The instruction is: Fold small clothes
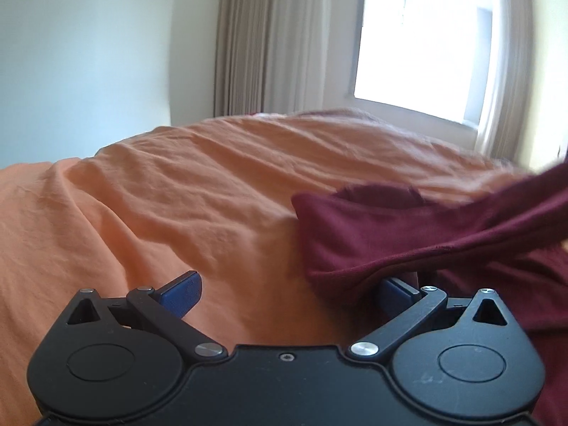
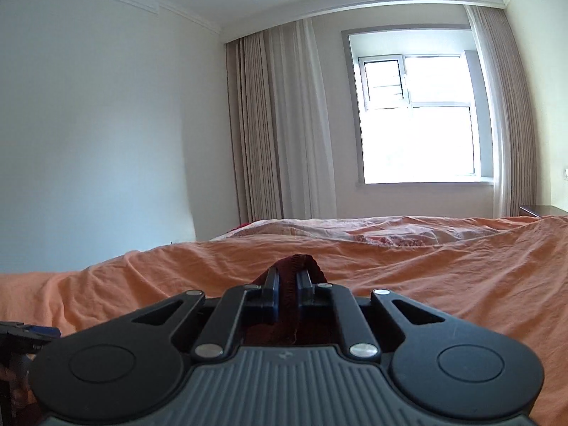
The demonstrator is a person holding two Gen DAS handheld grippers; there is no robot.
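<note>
A dark red garment [image 1: 390, 234] lies on the orange bed sheet [image 1: 177, 195] at the right of the left wrist view, one part lifted and stretched up to the right. My left gripper [image 1: 289, 294] is open, its blue fingers [image 1: 184, 291] wide apart; the right finger is partly under the garment's folded edge. My right gripper [image 2: 287, 284] is shut on a bunched edge of the dark red garment [image 2: 296, 264], held above the bed. The left gripper's tip shows at the far left of the right wrist view [image 2: 32, 333].
The orange sheet [image 2: 443, 284] covers the whole bed, with a patterned quilt [image 2: 372, 234] at its far end. Beige curtains [image 2: 280, 124] and a bright window [image 2: 415, 117] stand beyond. A dark bedside cabinet [image 2: 539, 210] is at the far right.
</note>
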